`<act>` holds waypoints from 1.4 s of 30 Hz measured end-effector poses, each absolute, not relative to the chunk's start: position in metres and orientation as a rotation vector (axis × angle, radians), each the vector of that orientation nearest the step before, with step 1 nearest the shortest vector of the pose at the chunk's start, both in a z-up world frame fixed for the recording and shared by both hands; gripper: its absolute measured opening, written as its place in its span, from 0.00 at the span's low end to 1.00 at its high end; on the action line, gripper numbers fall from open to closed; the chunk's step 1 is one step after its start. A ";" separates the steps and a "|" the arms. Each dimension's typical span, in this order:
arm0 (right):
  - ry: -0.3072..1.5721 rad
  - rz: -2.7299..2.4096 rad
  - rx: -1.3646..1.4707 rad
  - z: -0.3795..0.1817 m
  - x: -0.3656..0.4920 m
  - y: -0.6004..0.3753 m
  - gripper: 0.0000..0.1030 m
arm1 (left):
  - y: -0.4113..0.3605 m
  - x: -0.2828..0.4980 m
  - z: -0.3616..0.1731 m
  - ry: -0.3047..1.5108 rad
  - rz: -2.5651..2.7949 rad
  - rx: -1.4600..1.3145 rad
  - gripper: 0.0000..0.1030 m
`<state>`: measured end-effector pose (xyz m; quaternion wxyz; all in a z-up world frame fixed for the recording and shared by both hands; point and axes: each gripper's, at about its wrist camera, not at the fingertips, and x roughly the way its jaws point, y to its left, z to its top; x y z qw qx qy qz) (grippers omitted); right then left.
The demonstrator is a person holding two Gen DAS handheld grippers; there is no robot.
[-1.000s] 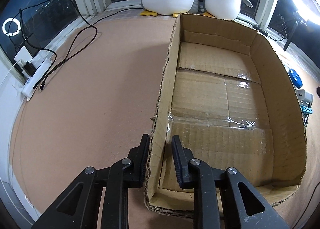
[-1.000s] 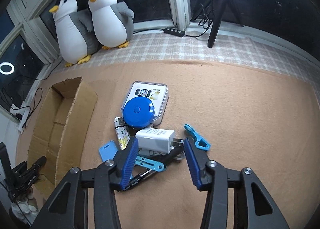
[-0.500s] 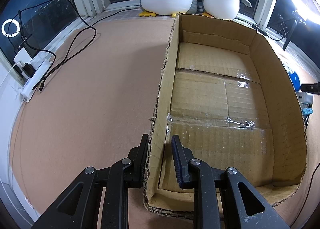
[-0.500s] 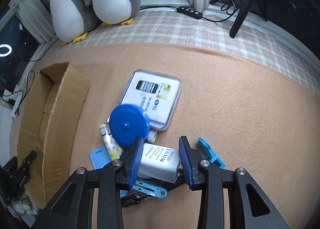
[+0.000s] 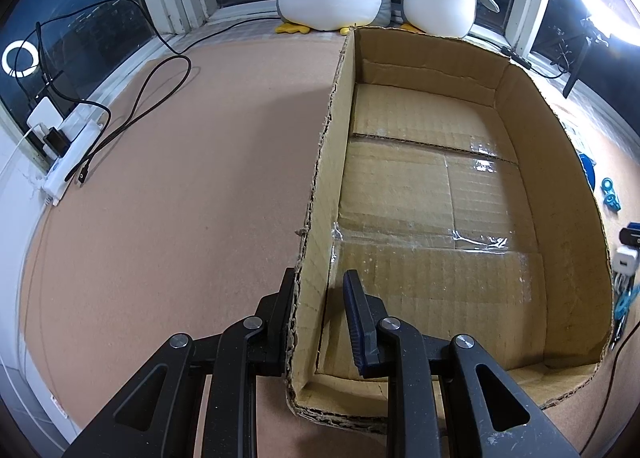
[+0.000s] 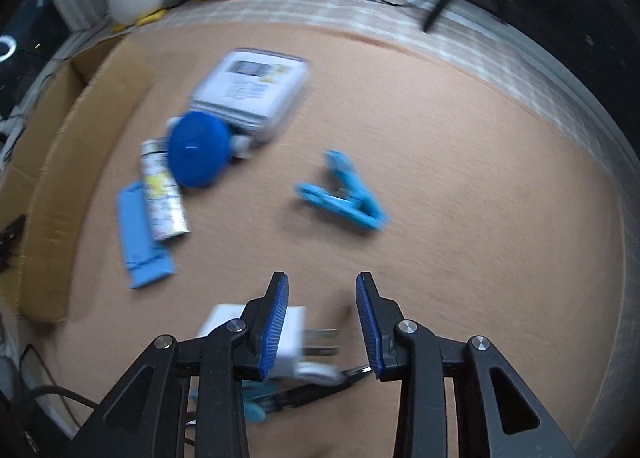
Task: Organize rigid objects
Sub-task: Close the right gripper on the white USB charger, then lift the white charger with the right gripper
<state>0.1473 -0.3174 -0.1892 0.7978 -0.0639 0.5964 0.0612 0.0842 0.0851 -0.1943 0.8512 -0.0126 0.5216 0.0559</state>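
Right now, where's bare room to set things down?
The cardboard box floor is bare throughout. Open carpet lies right of the blue clip. It is crowded between the box and the blue round case.

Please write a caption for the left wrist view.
Left gripper clamps the empty cardboard box's near side wall.

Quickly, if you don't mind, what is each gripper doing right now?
Left gripper: shut on the cardboard box wall.
Right gripper: open, nothing gripped; white charger lies against its left finger.
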 end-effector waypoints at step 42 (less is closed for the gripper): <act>1.223 0.175 0.109 -0.199 0.150 -0.301 0.61 | 0.086 0.082 -0.194 1.092 0.114 -0.029 0.23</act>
